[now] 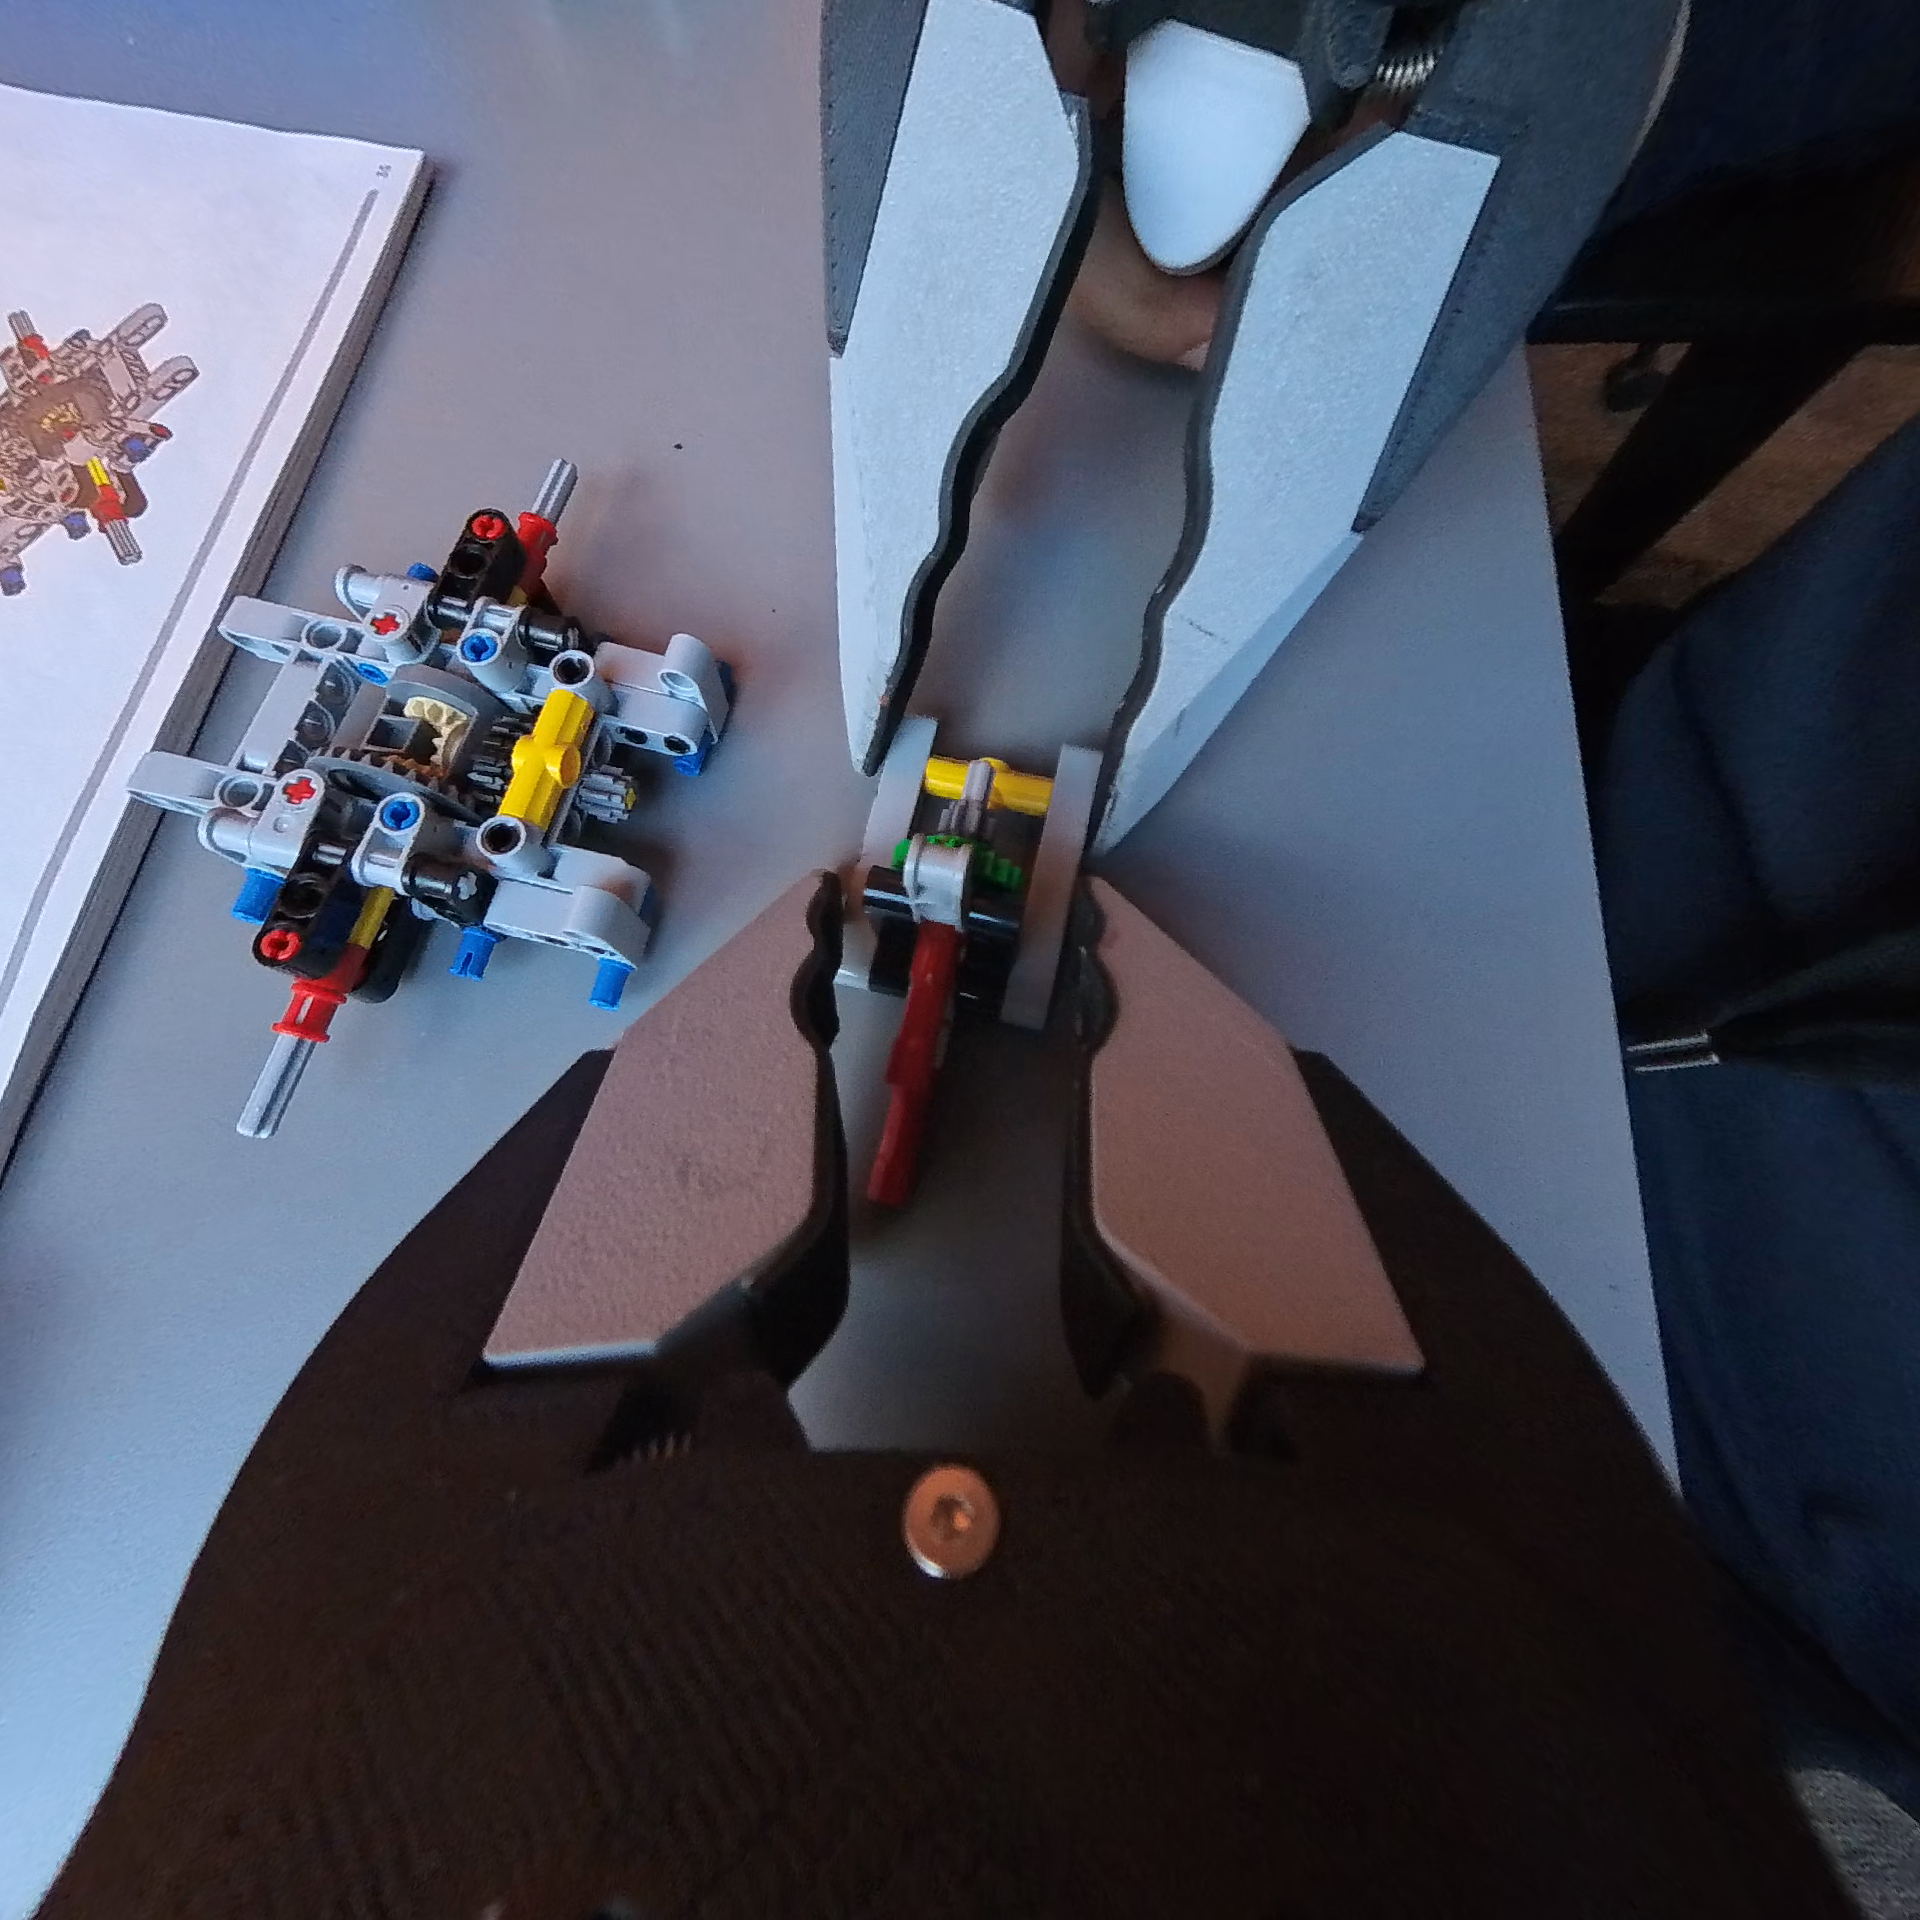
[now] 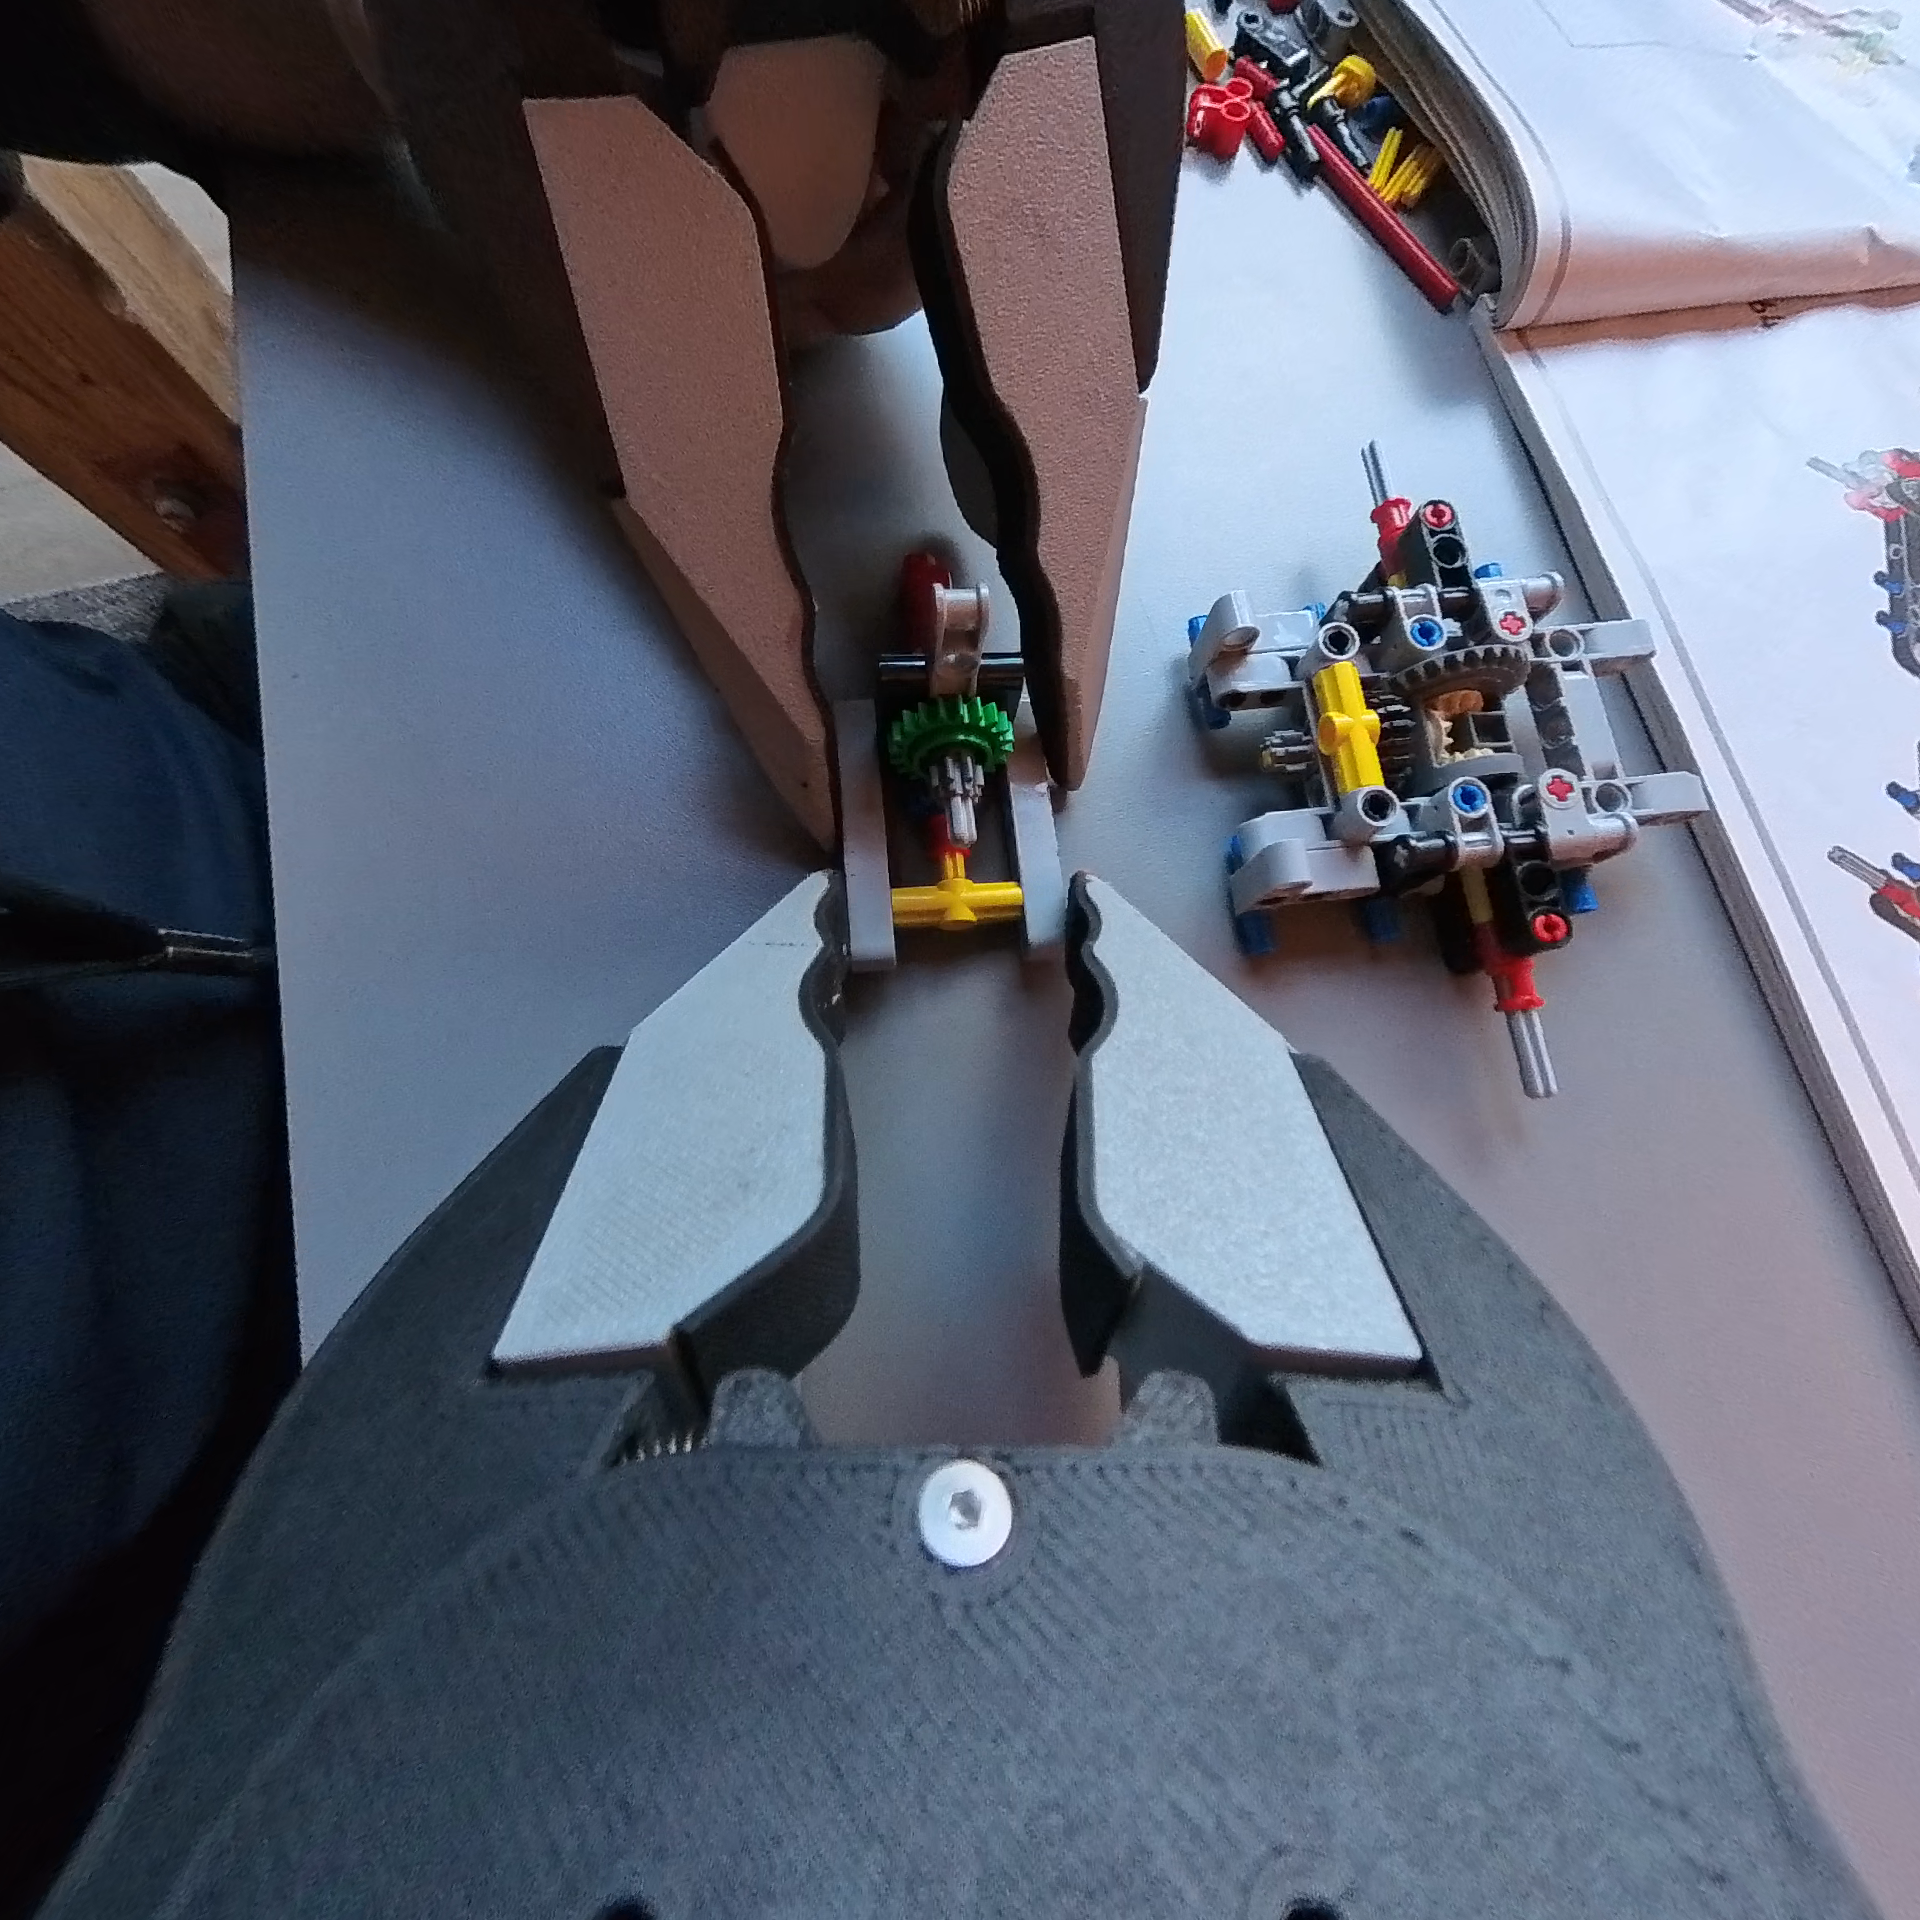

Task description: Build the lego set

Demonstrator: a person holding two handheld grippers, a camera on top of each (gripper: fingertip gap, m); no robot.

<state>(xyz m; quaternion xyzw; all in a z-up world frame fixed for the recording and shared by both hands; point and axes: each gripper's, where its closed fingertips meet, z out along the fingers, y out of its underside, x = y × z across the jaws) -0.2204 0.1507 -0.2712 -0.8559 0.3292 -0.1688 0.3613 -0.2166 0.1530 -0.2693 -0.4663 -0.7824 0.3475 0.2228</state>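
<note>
A small brick assembly (image 1: 961,883) with two grey side beams, a yellow cross connector, a green gear and a red axle sits low over the grey table (image 1: 644,312). My left gripper (image 1: 956,935), with brown fingers, is shut on its side beams at the red-axle end. My right gripper (image 2: 954,914), with grey fingers, is shut on the same assembly (image 2: 951,821) at the yellow-connector end. The two grippers face each other. The right gripper also shows in the left wrist view (image 1: 992,779), and the left gripper in the right wrist view (image 2: 945,769).
A larger grey, black and yellow geared assembly (image 1: 436,758) (image 2: 1444,758) lies on the table beside the grippers. An open instruction booklet (image 1: 156,416) (image 2: 1766,623) lies beyond it. Loose parts (image 2: 1309,94) lie at the far edge. A person's dark blue clothing (image 1: 1766,935) is past the table edge. Only a small space, under 4 cm, lies between the two pairs of fingers.
</note>
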